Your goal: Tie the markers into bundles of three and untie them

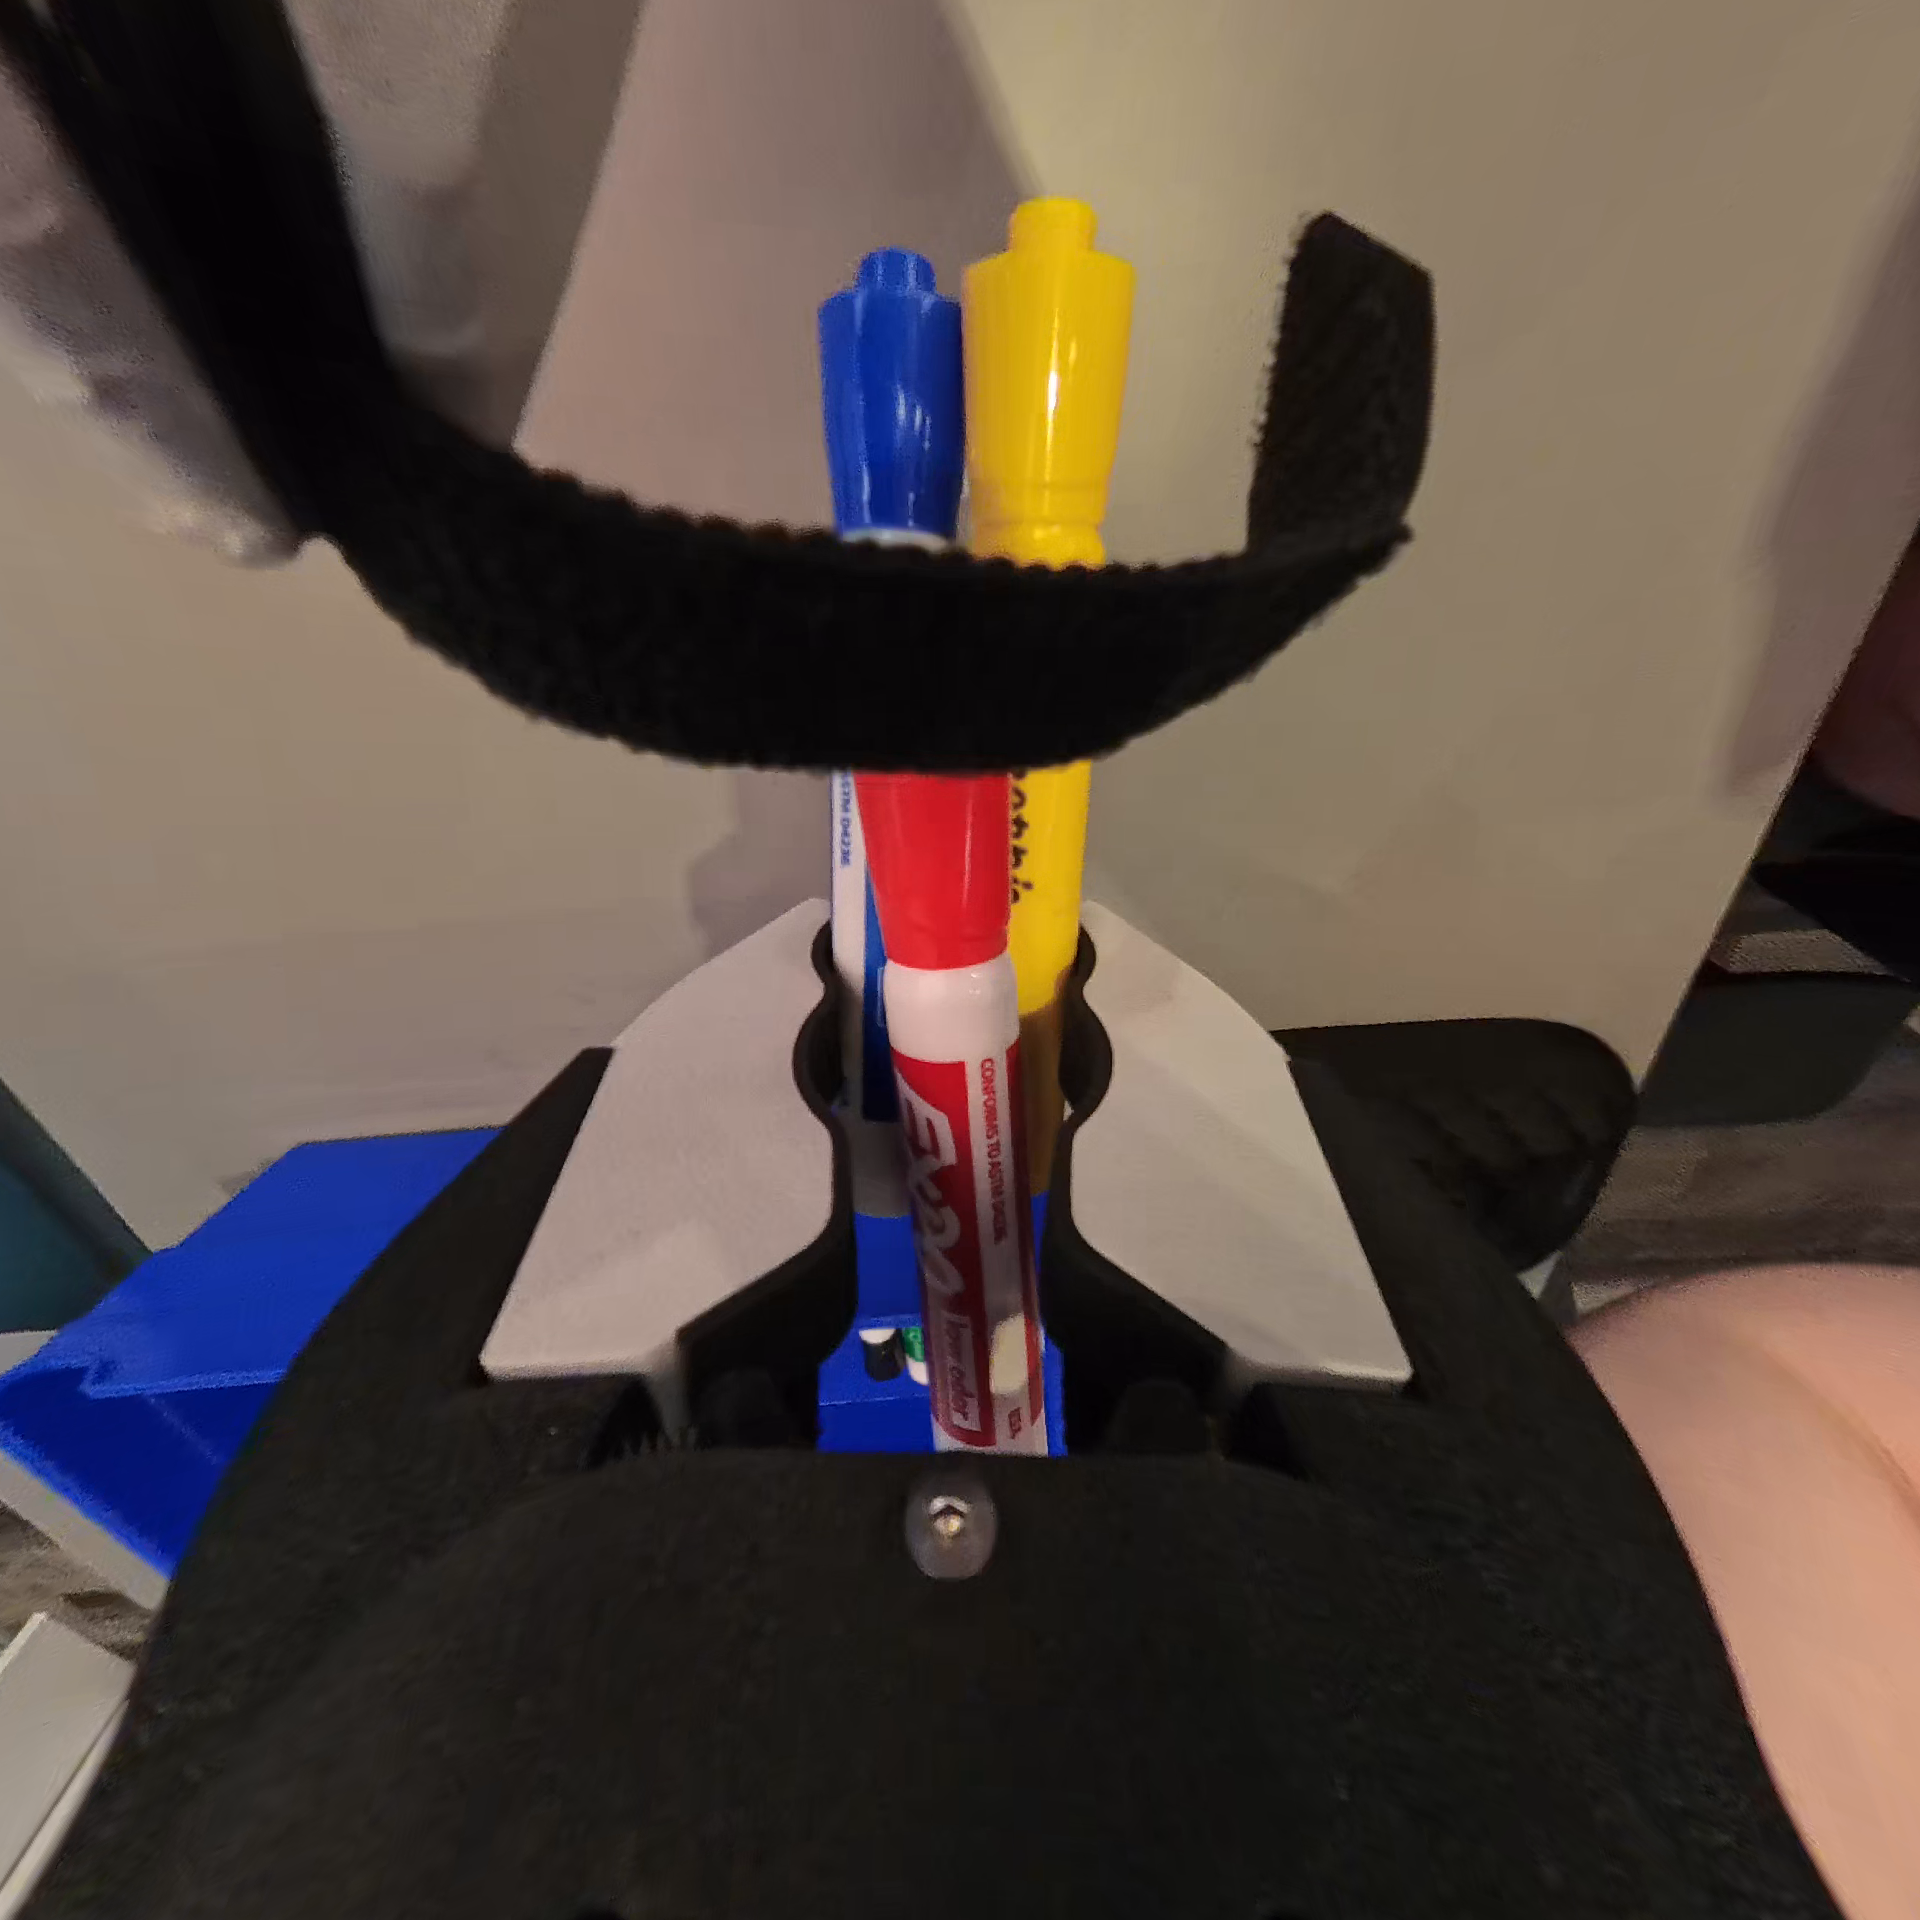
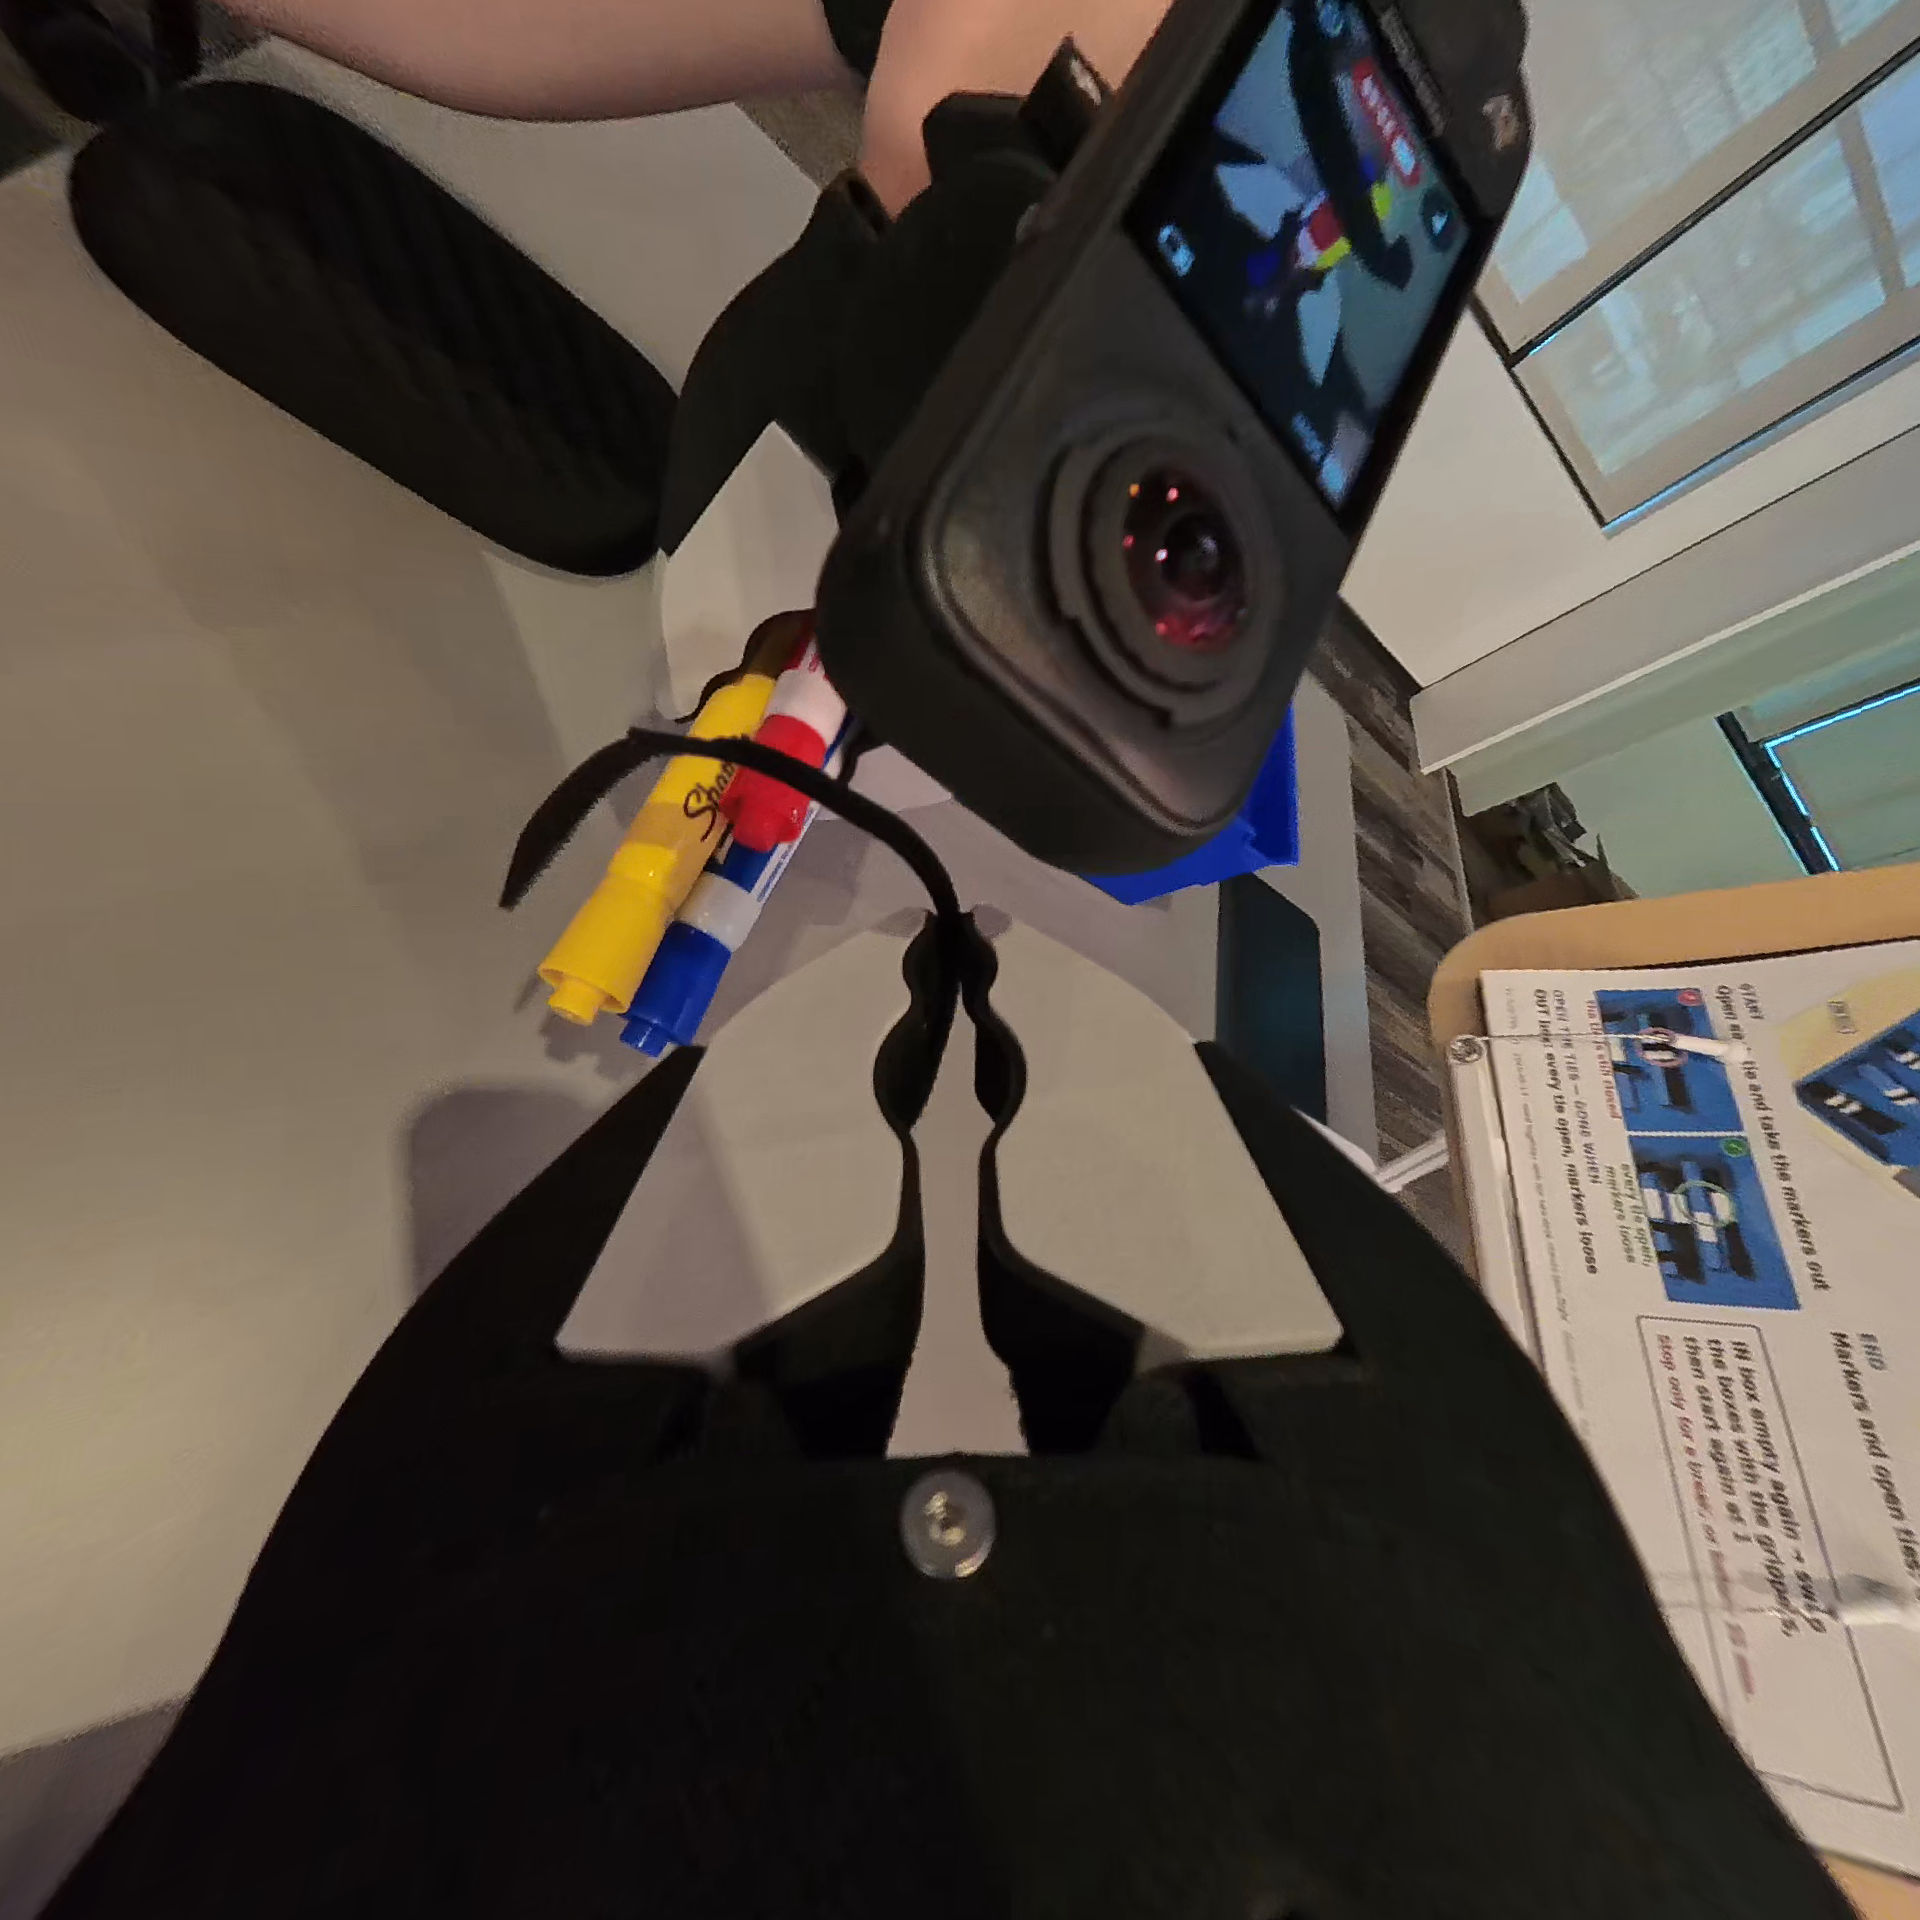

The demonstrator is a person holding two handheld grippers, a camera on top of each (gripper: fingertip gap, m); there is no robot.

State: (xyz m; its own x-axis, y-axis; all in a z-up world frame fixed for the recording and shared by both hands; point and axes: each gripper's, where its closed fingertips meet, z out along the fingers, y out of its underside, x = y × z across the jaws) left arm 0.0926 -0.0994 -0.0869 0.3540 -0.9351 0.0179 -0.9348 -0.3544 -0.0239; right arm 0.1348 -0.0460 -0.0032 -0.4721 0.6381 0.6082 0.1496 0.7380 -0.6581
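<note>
My left gripper [image 1: 951, 977] is shut on three markers held upright: a red-capped one [image 1: 951, 1049] in front, a blue-capped one [image 1: 891, 395] and a yellow one [image 1: 1049, 395] behind. A black hook-and-loop strap [image 1: 831, 665] curves loosely across their front, its free end curling up at the right. In the right wrist view my right gripper [image 2: 951, 935] is shut on one end of that strap [image 2: 831, 795], which runs over the yellow marker [image 2: 644, 862], red marker [image 2: 774, 779] and blue marker [image 2: 681, 971]. The left gripper's camera [image 2: 1122, 499] looms above them.
A blue bin [image 1: 197, 1320] sits low on the left behind my left gripper, also showing in the right wrist view [image 2: 1236, 831]. A black chair seat [image 2: 343, 312] stands by the white table [image 2: 260, 831]. An instruction sheet [image 2: 1683, 1299] lies at the right. A person's forearm [image 1: 1787, 1507] is at right. There is about 11 cm between the tips of the two grippers.
</note>
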